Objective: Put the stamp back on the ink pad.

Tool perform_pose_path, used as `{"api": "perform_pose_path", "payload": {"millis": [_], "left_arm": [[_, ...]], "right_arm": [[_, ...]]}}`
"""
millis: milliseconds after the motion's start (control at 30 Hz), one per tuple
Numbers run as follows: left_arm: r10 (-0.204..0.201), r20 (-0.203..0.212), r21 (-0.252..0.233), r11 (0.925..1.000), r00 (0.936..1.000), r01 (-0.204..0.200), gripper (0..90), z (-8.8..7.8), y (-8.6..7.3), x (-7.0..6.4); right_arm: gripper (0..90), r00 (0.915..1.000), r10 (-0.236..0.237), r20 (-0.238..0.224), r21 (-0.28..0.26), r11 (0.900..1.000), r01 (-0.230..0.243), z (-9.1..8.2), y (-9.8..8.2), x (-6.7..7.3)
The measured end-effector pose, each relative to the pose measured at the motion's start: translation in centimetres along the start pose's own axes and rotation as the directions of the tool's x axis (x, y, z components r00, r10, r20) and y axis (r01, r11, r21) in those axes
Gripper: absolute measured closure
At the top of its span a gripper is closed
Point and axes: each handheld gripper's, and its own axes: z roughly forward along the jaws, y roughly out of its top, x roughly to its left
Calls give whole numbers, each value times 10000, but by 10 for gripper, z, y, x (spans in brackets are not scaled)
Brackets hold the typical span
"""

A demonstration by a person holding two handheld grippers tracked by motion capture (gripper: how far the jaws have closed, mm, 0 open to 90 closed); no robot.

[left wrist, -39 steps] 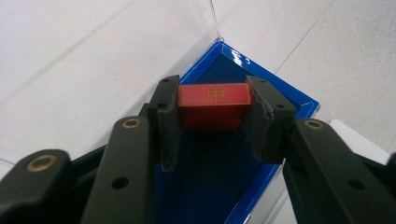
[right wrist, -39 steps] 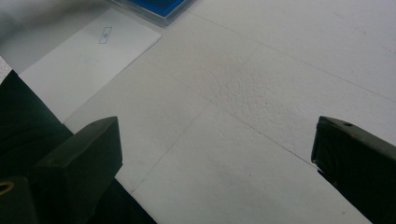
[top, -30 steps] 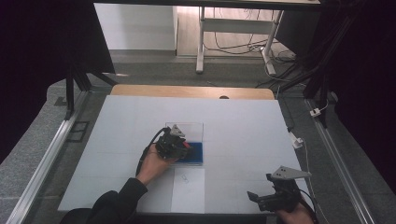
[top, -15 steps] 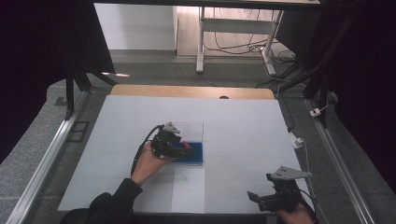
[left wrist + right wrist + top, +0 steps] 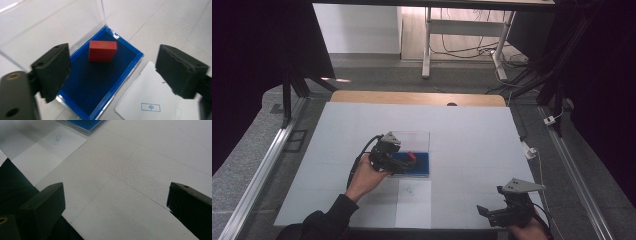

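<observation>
We just dropped the red block (image 5: 102, 51) in the blue tray (image 5: 126, 75); left gripper (image 5: 112, 72) jaws have been opening, nothing between them. Right gripper (image 5: 115, 207) idles open, empty. Next we back off.

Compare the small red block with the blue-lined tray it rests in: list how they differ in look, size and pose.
The small red rectangular block is solid, glossy red with a gold character on top; the blue-lined tray is hollow, matte dark blue with a brighter blue rim. The block is far smaller, covering only part of the tray's floor near one end. The block stands raised; the tray lies flat on the table. Both are rectangular.
</observation>
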Motion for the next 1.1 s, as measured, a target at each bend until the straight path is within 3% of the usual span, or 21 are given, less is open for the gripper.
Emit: {"api": "perform_pose_path", "payload": {"millis": [200,267,567,700,867,1100], "left_arm": [[-203,414,-128,9997,9989,209,2,-9,-2,0],[-179,611,-165,9997,9980,189,0,-13,-3,1],[-558,538,-504,9970,9970,586,0,-34,-16,3],[-574,1153,-601,9961,9917,647,2,-41,-25,7],[-486,1464,-524,9970,9880,568,0,-53,-34,5],[-465,1393,-646,9963,9892,560,0,-73,-48,2]], "right_arm": [[17,10000,3,-5,6,10000,-3,0,0,0],[17,10000,3,-5,9,10000,-3,0,0,0],[17,10000,39,-3,47,10000,-39,0,0,0],[17,10000,28,4,68,10000,-28,1,0,0],[17,10000,34,11,82,10000,-34,1,0,0],[17,10000,29,-8,96,9999,-29,1,1,0]]}}
